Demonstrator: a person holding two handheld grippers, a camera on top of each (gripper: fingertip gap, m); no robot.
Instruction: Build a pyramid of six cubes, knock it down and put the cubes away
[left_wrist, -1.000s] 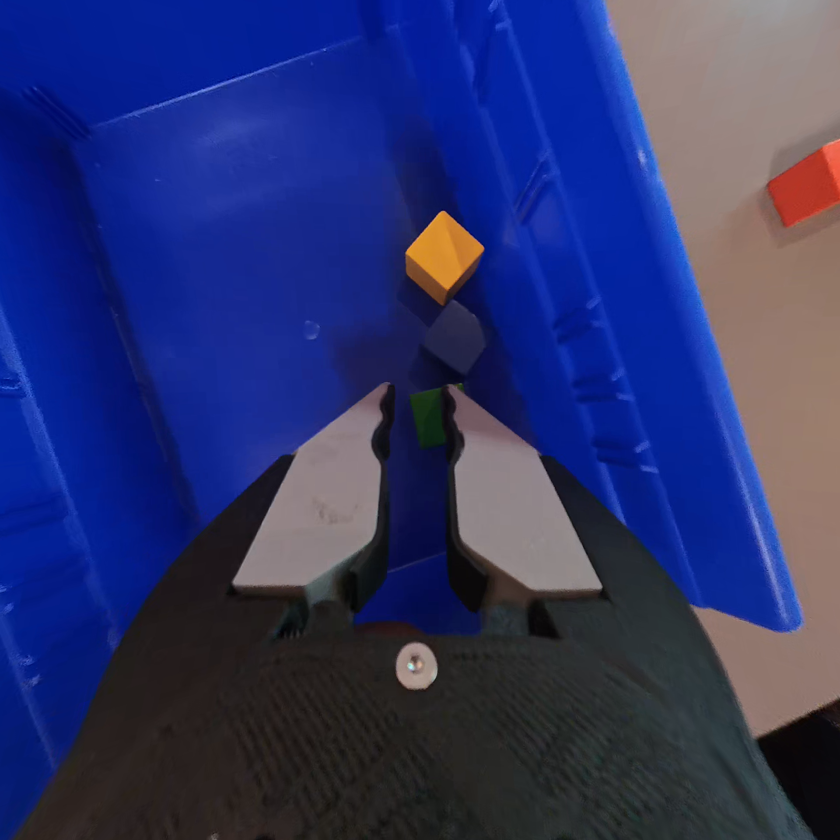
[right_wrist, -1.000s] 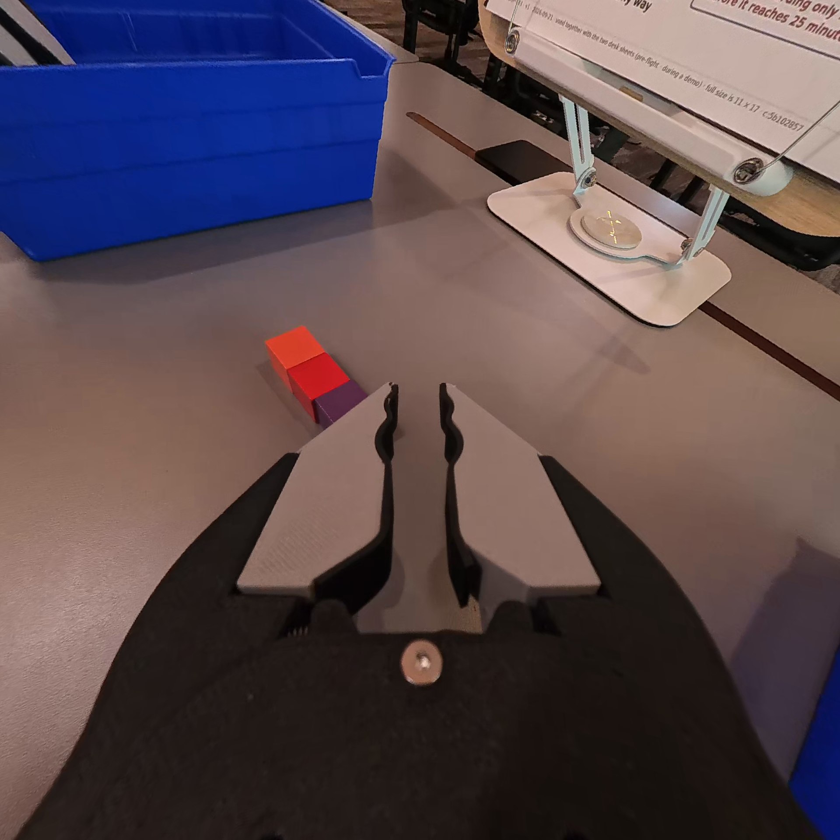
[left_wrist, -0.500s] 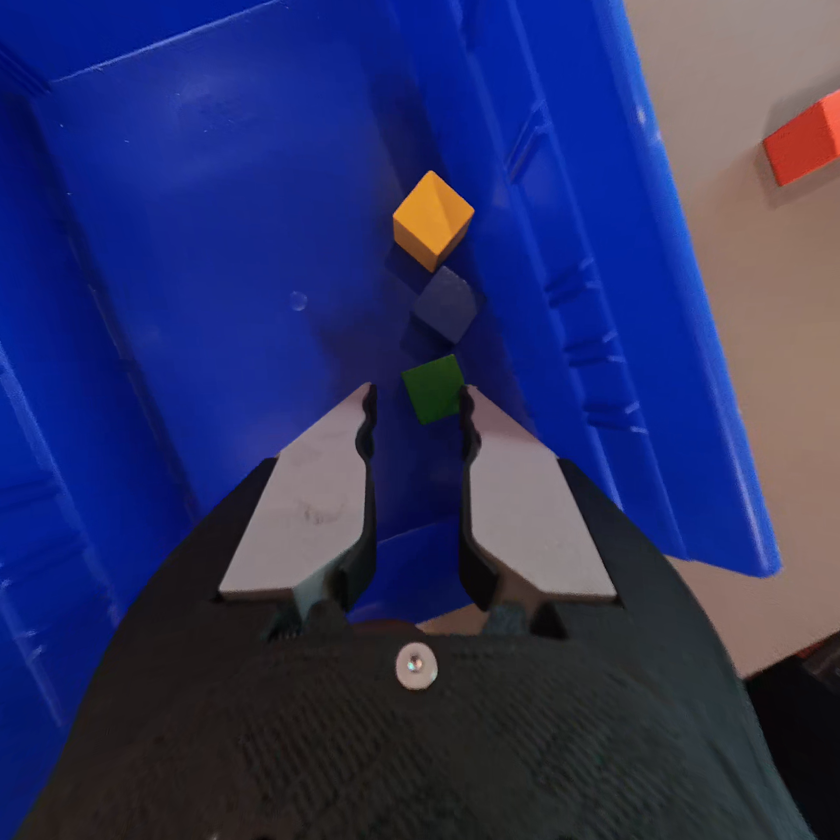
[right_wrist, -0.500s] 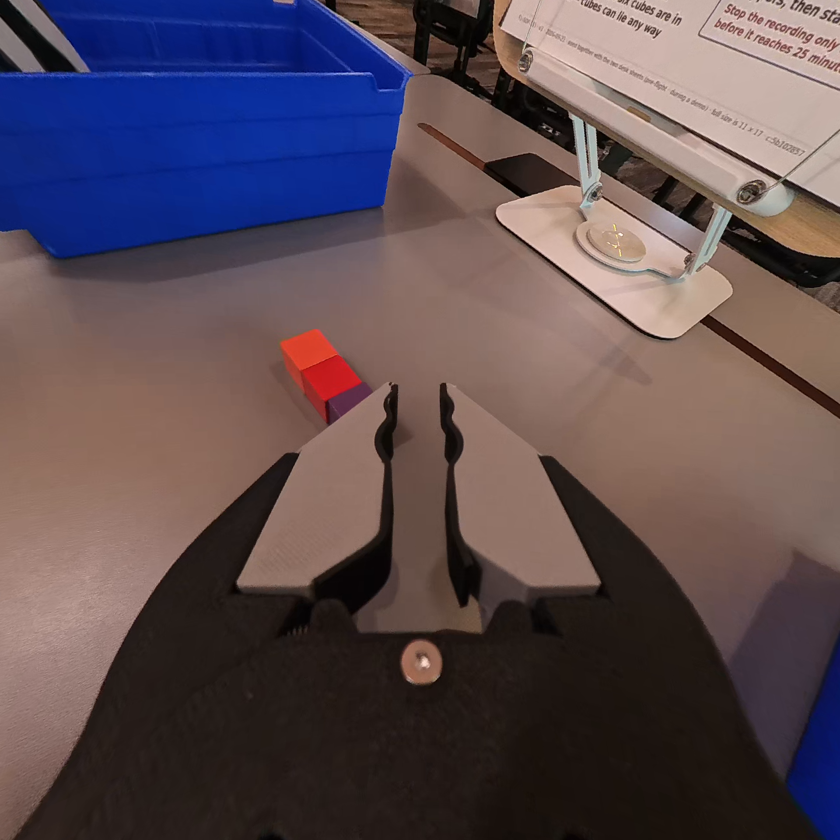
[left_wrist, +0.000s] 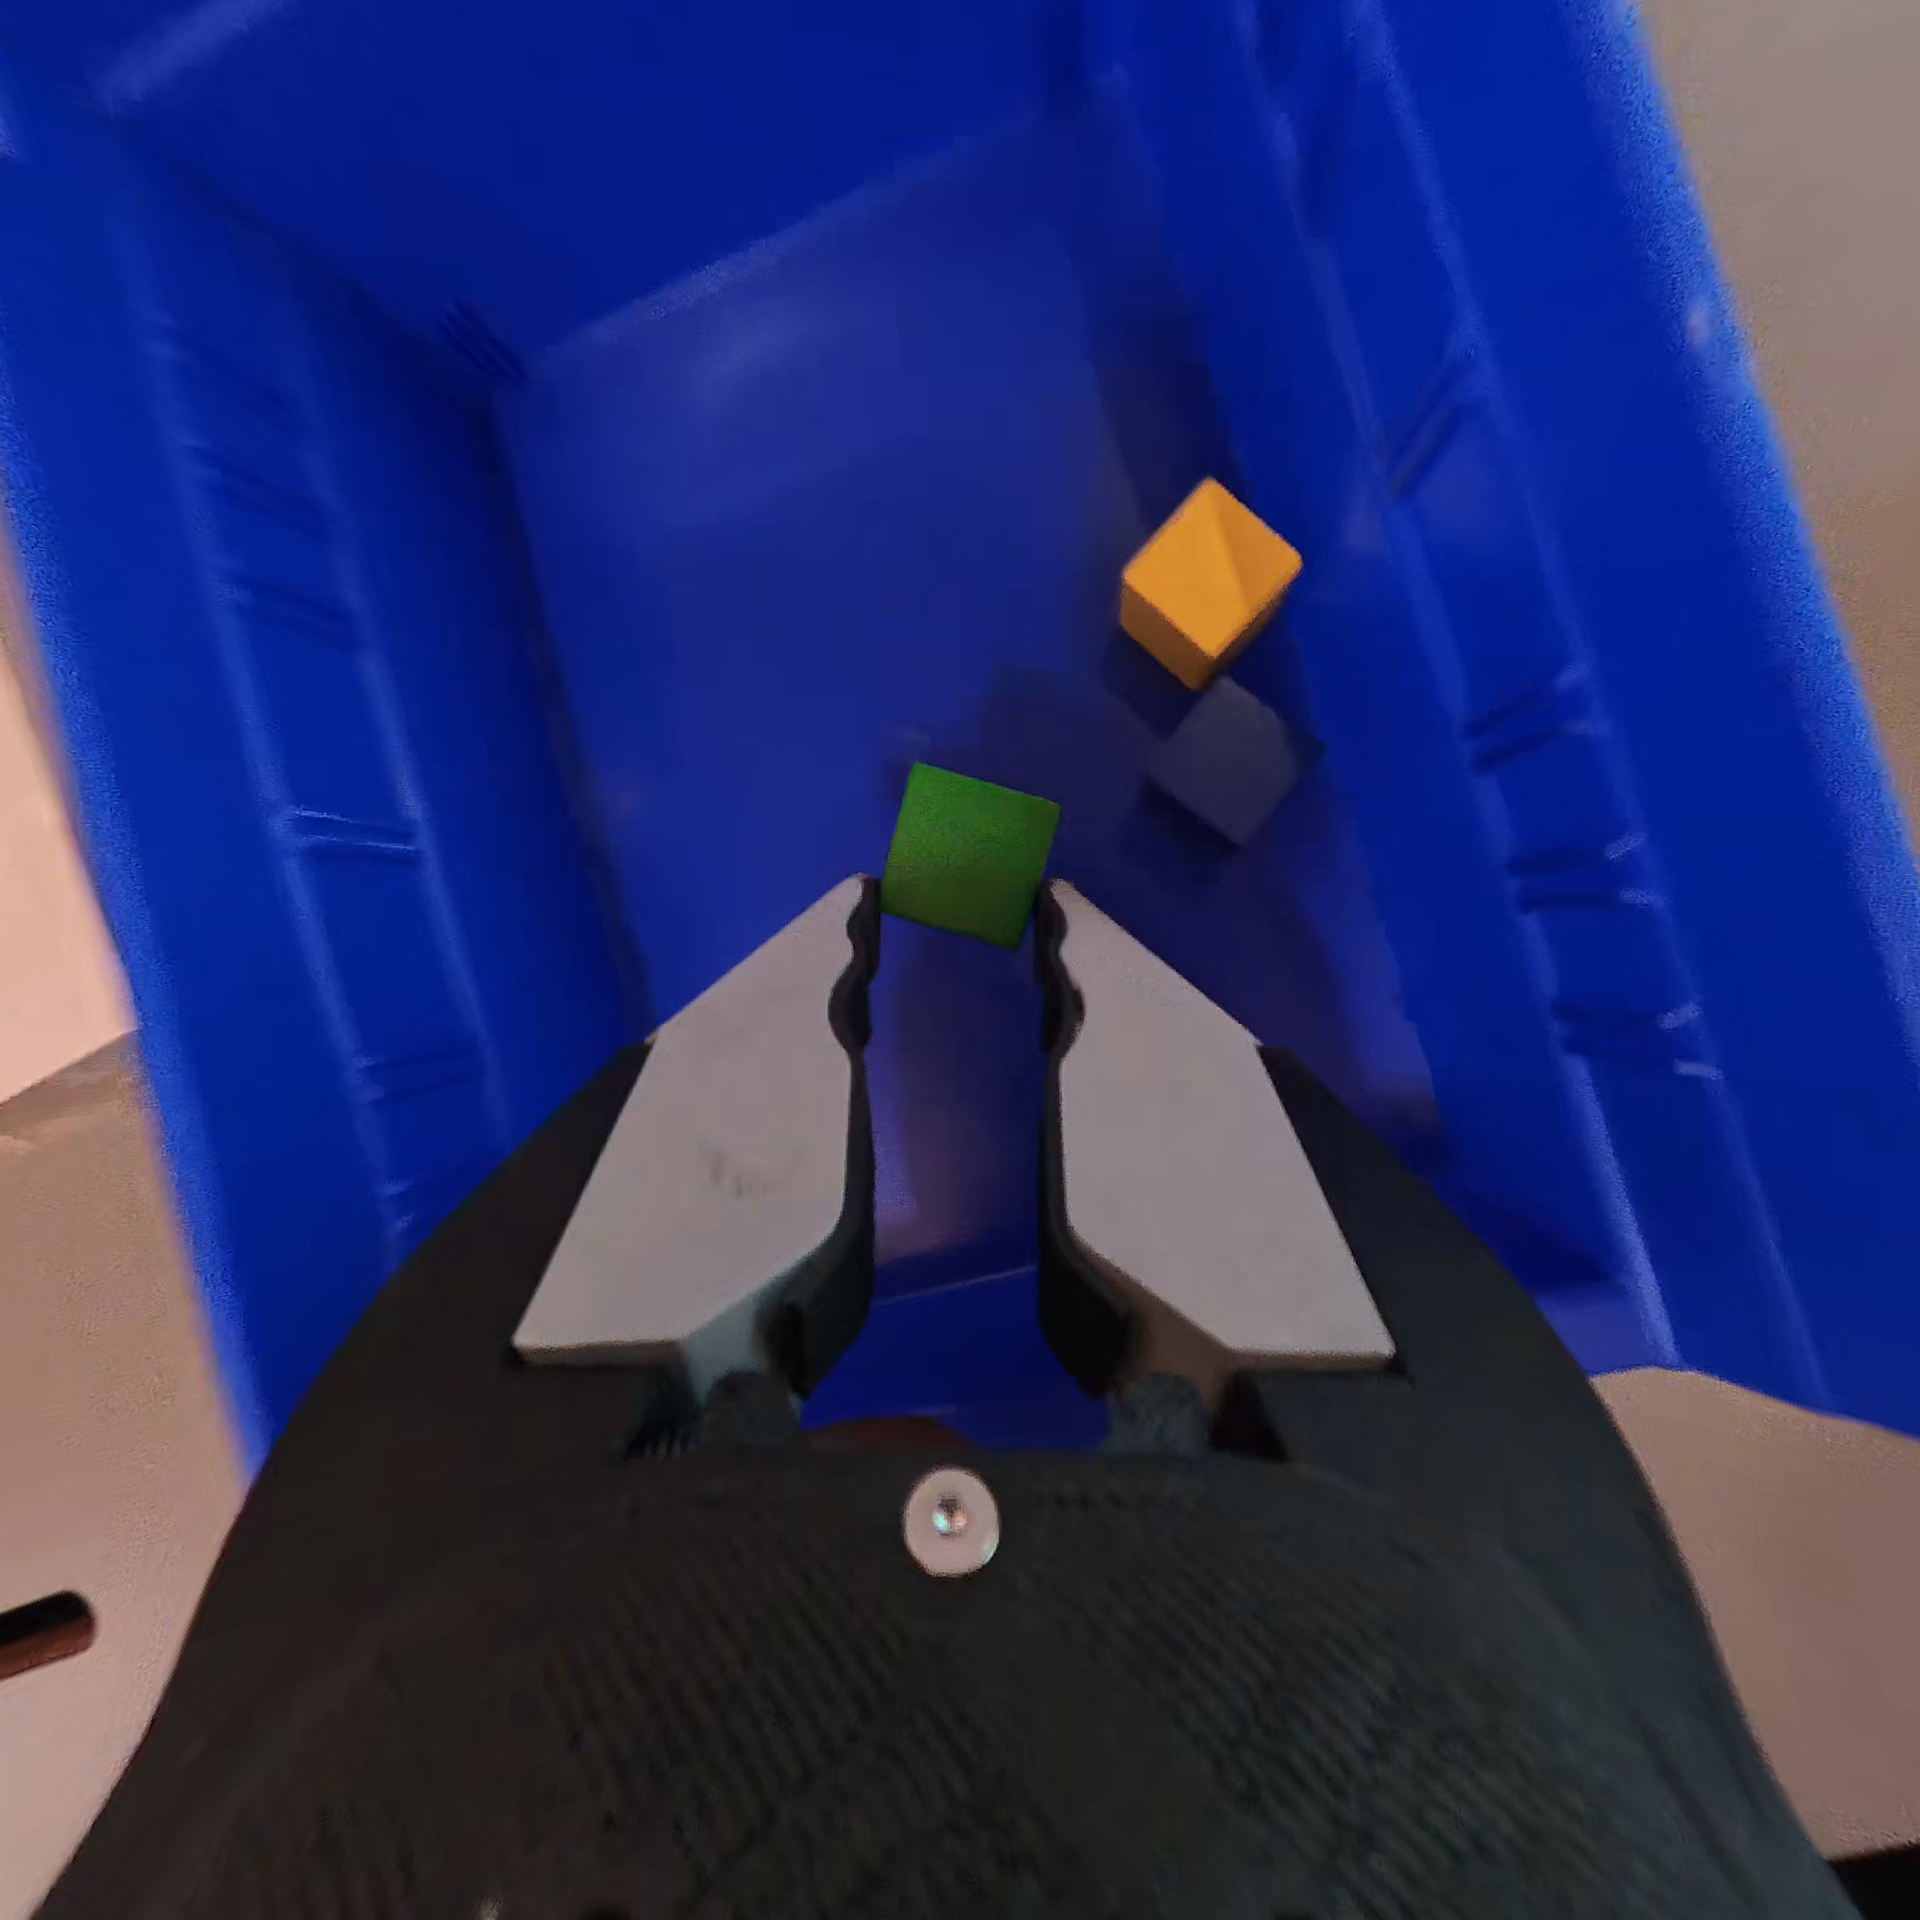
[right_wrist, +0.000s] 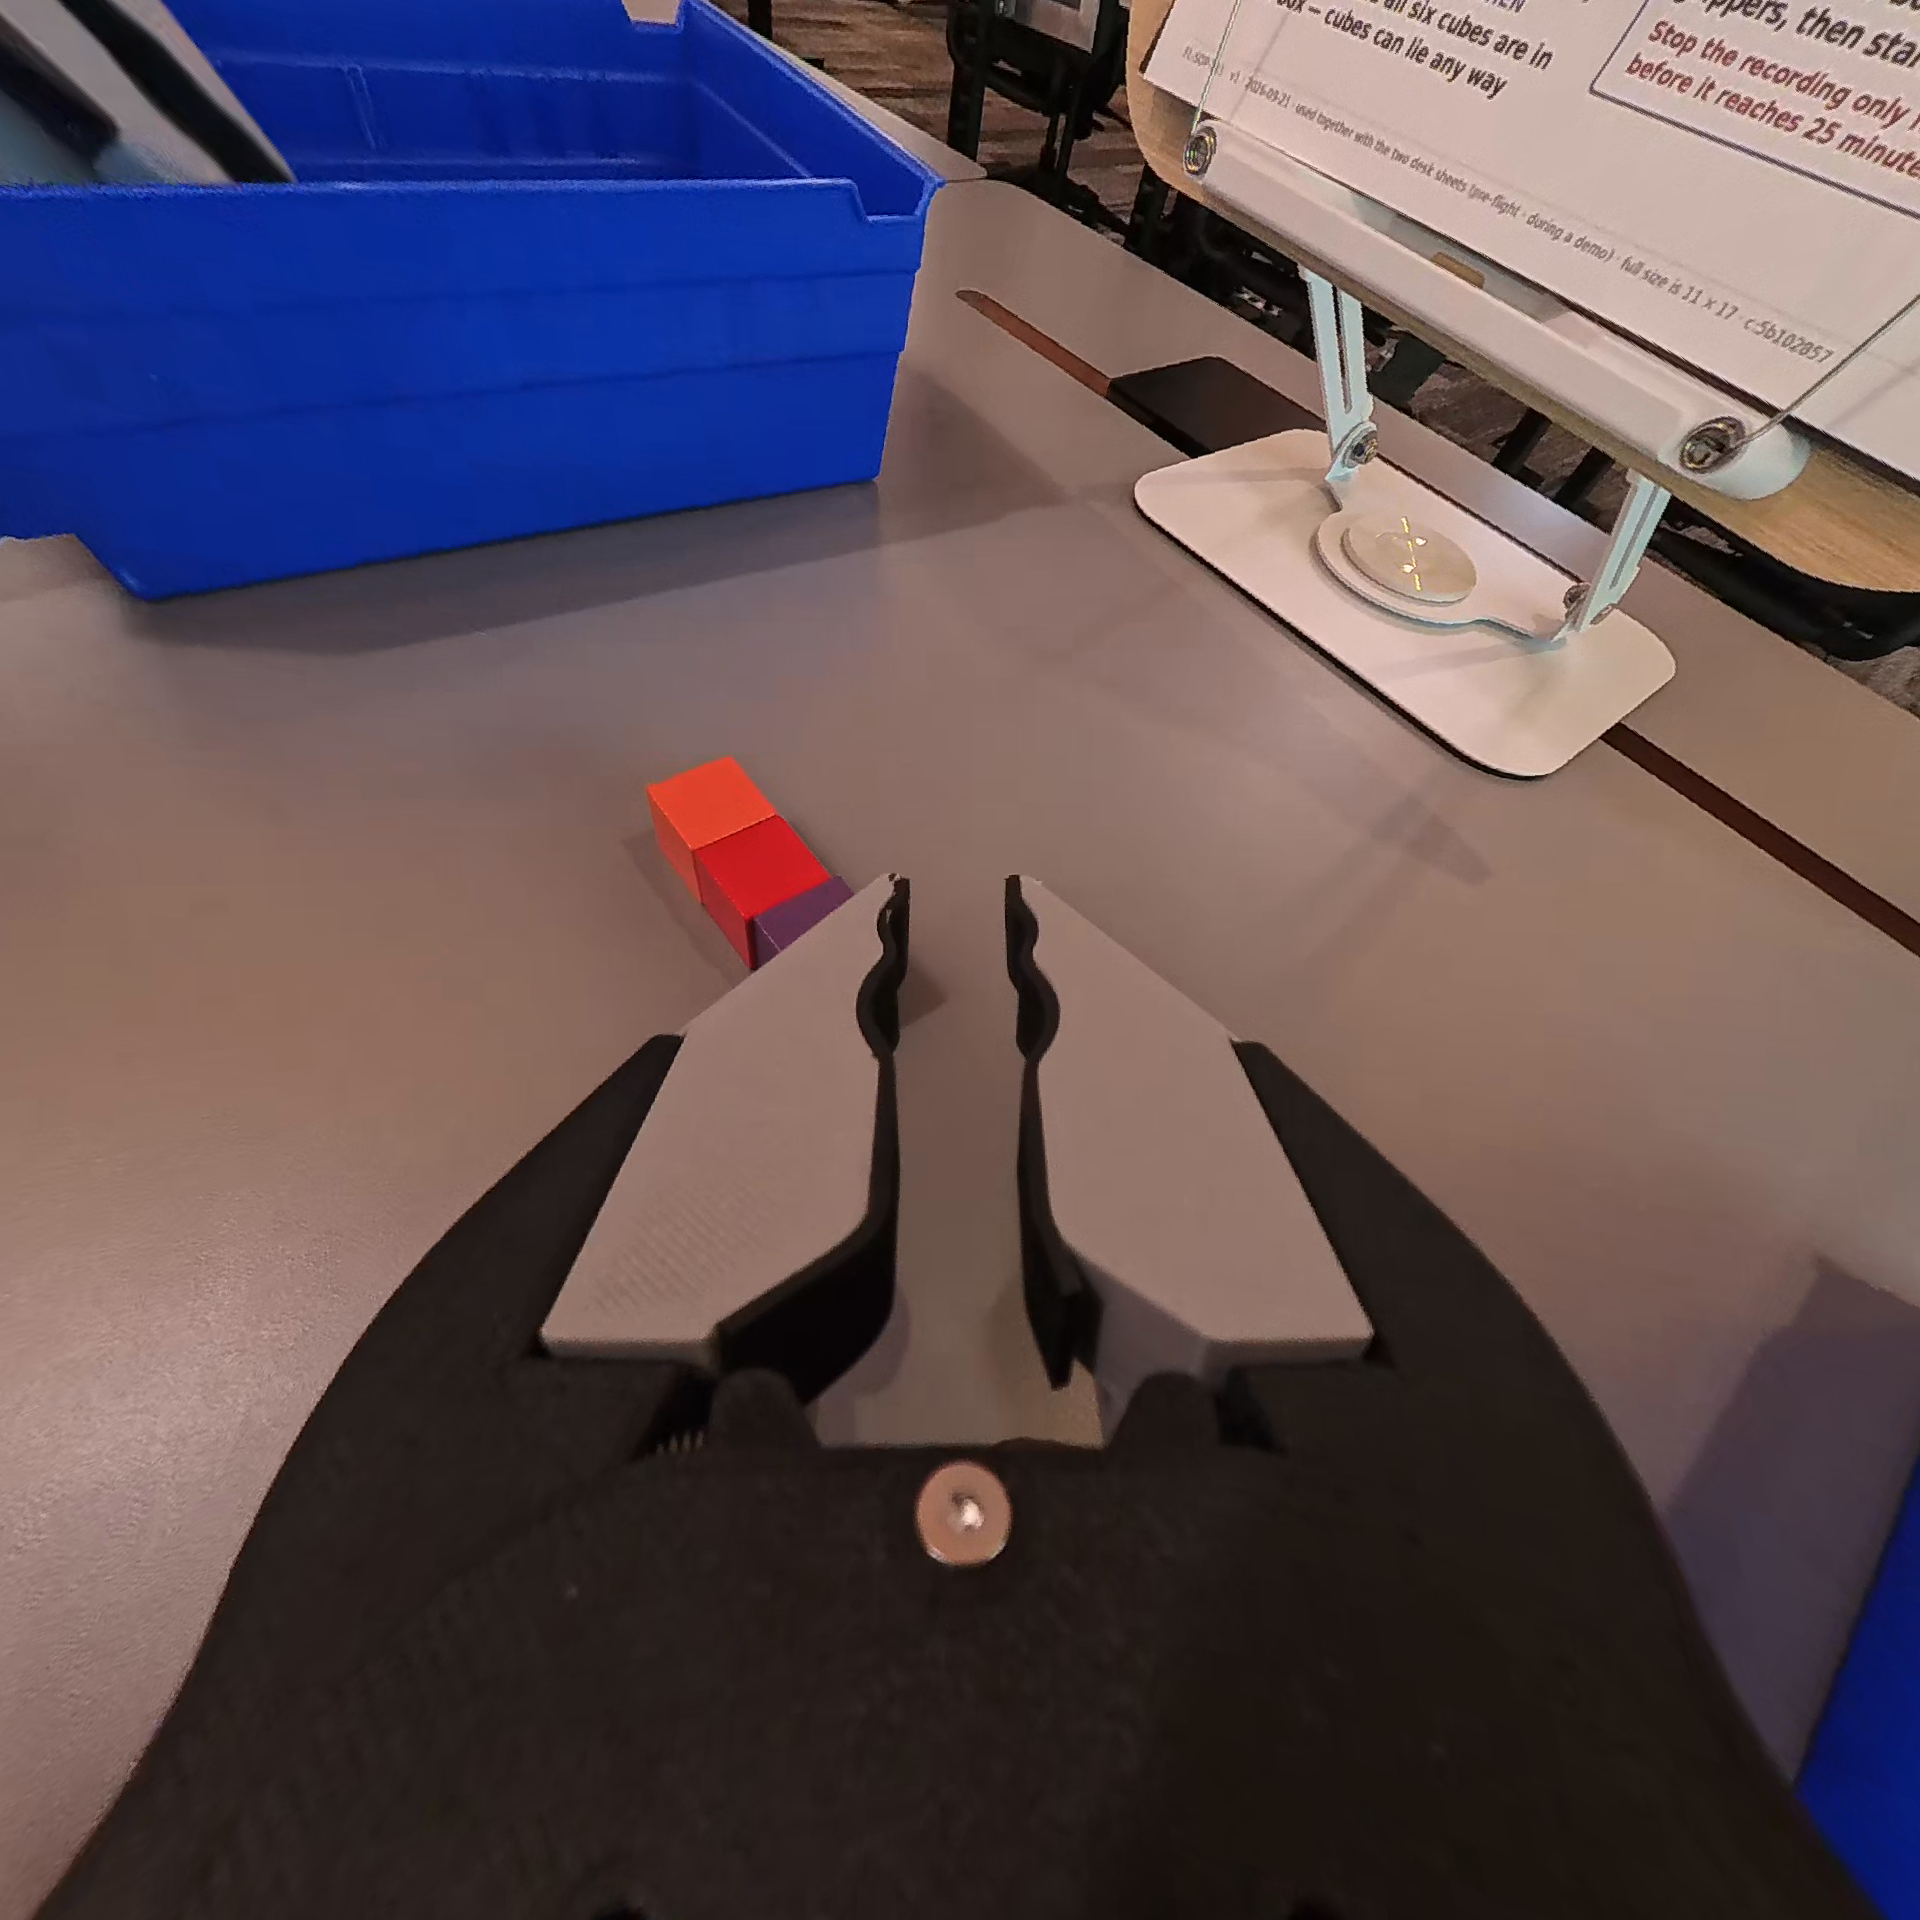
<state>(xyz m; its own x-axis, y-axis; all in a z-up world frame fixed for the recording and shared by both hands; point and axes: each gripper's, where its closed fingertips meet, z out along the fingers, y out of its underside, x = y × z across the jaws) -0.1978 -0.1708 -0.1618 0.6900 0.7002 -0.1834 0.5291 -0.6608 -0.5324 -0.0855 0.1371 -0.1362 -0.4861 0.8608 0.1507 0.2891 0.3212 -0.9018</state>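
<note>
In the left wrist view, my left gripper (left_wrist: 954, 904) is inside the blue bin (left_wrist: 1455, 520), its fingertips shut on a green cube (left_wrist: 971, 847) held just off the bin floor. A yellow cube (left_wrist: 1205, 582) and a blue-grey cube (left_wrist: 1226, 764) lie by the bin's right wall. In the right wrist view, an orange cube (right_wrist: 712, 816), a red cube (right_wrist: 758, 873) and a purple cube (right_wrist: 795, 920) sit in a touching row on the grey table. My right gripper (right_wrist: 956, 883) hovers just right of the purple cube, jaws slightly apart and empty.
The blue bin (right_wrist: 468, 343) stands at the table's far left in the right wrist view. A white stand (right_wrist: 1403, 623) holding a printed sheet is at the right. A blue edge (right_wrist: 1870, 1662) shows at the lower right. One gripper's finger ends stand about 35 cm off the other's.
My left gripper closed on the green cube and carried it up and left, away from the other two cubes. My right gripper has barely moved.
</note>
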